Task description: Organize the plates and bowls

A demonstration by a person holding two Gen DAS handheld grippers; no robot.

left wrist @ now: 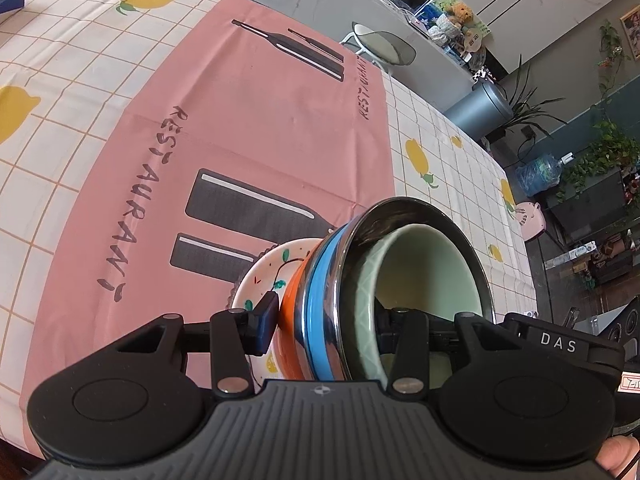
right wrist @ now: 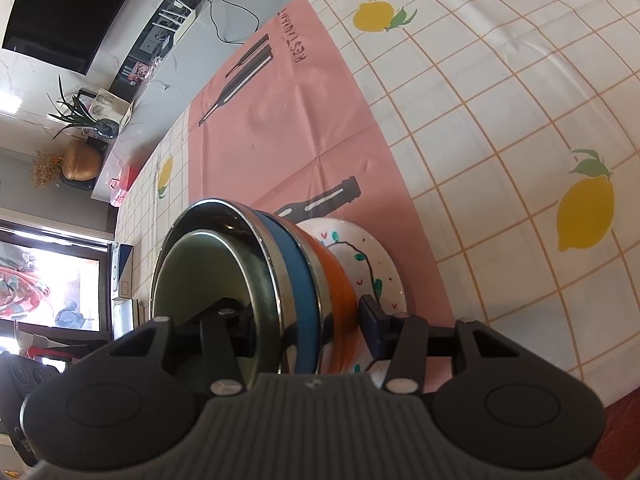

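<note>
A stack of bowls stands on a white painted plate [left wrist: 262,276] on the pink mat: an orange bowl [left wrist: 292,312] at the bottom, a blue-banded steel bowl [left wrist: 320,292] above it, and a pale green bowl [left wrist: 424,268] nested inside. My left gripper [left wrist: 324,320] is shut on the stack, one finger under the orange bowl, the other inside the green bowl. The right wrist view shows the same plate [right wrist: 380,264], orange bowl [right wrist: 336,284], steel bowl [right wrist: 296,276] and green bowl [right wrist: 192,272]. My right gripper [right wrist: 300,320] is shut on the stack from the opposite side.
A pink mat [left wrist: 248,120] printed with cutlery lies on a lemon-patterned checked tablecloth [right wrist: 500,140]. A chair [left wrist: 384,46] and a grey bin [left wrist: 480,108] stand beyond the table's far edge. A blue object [left wrist: 10,2] lies at the far left.
</note>
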